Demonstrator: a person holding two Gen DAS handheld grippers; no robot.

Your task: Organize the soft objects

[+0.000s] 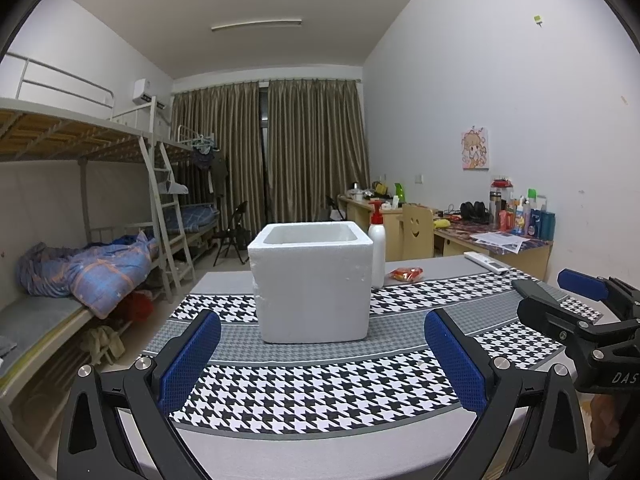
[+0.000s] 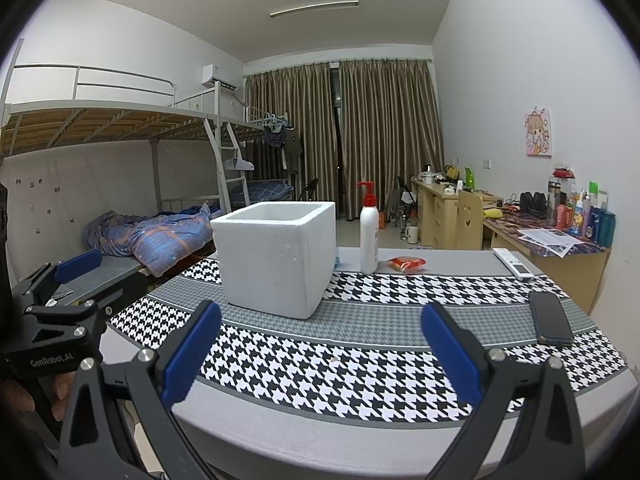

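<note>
Left wrist: houndstooth table, bunk beds.

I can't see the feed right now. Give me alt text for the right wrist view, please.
The open right gripper hovers empty over a houndstooth tablecloth, facing a white foam box with its top open. Behind stand a pump bottle and a small red packet; a phone lies right.

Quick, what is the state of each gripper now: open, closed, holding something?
Left gripper: open, holding nothing.
Right gripper: open, holding nothing.
</note>
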